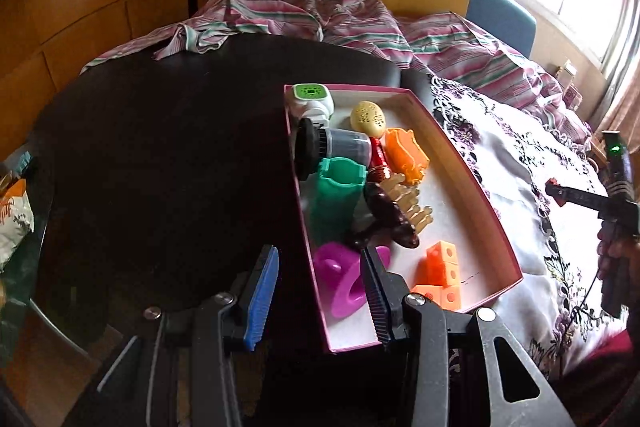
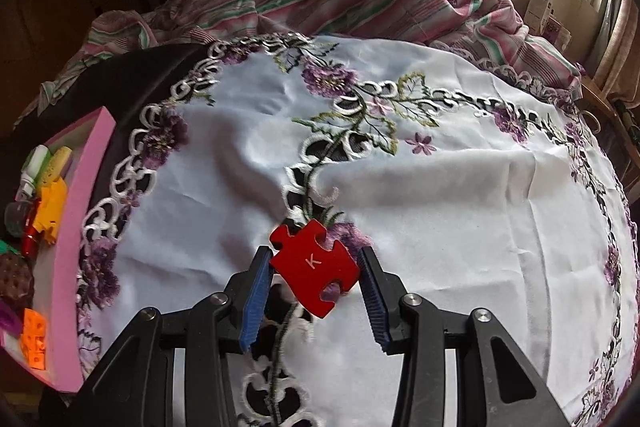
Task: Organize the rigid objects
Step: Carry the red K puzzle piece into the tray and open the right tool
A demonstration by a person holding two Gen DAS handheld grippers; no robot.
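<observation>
One red puzzle piece [image 2: 315, 264] sits clamped in the right tongs [image 2: 314, 301], left tongs [image 1: 320, 297] spread apart over the pink box [image 1: 472, 187], its toys too jumbled to count.

My fingers [image 2: 254, 301] wear ribbed blue rubbery pads on matt black plastic arms with shiny metal bolts. The red puzzle piece [image 2: 314, 267] looks smooth and matt. The white cloth [image 2: 440, 187] is thin and creased, with raised purple embroidery. The box [image 1: 472, 195] looks like pink cardboard; the toys in it are glossy plastic.
</observation>
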